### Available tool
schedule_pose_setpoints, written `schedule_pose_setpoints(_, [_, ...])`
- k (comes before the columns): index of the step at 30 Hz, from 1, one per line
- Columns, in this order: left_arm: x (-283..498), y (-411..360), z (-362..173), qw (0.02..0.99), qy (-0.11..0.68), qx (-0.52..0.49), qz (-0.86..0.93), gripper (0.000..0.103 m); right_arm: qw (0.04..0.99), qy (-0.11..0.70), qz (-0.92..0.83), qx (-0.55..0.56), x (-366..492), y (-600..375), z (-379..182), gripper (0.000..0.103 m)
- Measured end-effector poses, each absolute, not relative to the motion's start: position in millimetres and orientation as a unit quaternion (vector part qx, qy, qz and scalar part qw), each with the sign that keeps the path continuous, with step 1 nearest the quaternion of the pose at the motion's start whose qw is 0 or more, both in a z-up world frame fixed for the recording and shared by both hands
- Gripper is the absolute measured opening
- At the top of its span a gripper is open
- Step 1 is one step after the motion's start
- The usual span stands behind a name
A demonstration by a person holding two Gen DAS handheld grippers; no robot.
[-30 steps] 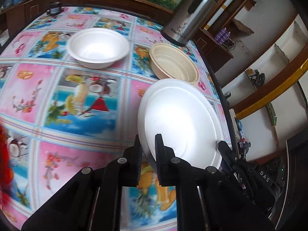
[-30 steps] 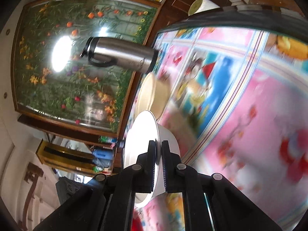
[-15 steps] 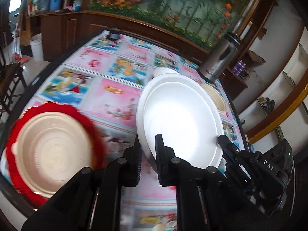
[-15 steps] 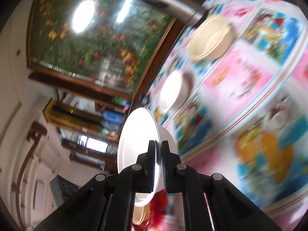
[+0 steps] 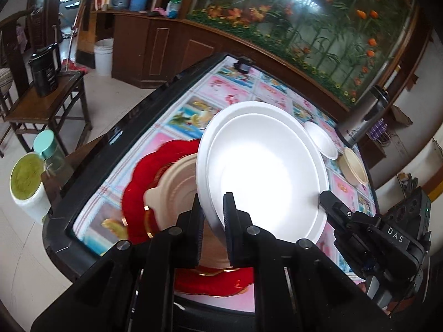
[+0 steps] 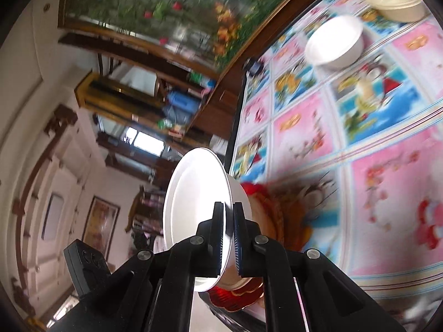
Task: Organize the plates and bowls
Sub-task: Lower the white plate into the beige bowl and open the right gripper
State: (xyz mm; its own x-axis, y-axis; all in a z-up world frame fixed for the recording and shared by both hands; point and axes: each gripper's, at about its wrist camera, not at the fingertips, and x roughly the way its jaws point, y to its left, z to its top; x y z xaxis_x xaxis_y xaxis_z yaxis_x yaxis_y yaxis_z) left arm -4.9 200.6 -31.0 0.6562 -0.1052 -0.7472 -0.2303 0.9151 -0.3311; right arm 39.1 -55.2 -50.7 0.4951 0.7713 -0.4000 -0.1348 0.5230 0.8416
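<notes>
**Carrying the white bowl over to the red plate stack**

I have both tools clamped on one thing: the wide white foam bowl. My left hand-held gripper pinches its near rim, jaws narrow with only the thin wall between them. My right hand-held gripper is squeezed almost fully together on the rim too, seen edge-on in its own camera, where the bowl stands tilted nearly on its side. In the left view the right tool's black body shows at the bowl's lower right edge.

The bowl is in the air, clear of the counter with its pink and blue picture cloth. It hangs over the scalloped red plate at the counter's near corner, and a beige ribbed bowl with a small tab handle already sits on that plate. A smaller white foam bowl and another beige bowl wait further along, near the steel thermos flask.

I judge this to be the transport step, close to its end: the stack is directly below. Next I need to level the white bowl from its tilt, centre it over the beige one, lower until it nests or seats, then ease both sets of jaws apart together. The foam is light and flexible, so uneven release could flip it.
</notes>
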Motion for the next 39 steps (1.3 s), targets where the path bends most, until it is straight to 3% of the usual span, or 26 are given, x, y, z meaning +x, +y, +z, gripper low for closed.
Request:
schedule_pose_setpoints(12, [-10,222,-53,0.880,0.426,-0.202,0.064,0.011,0.777,0.434,0.301,0.343,35,-11,-60,0.008])
schedule_pose_setpoints(39, [-7,219,-60,0.887,0.425,-0.164,0.078,0.011,0.787,0.441,0.279,0.330,41,-5,-74,0.010])
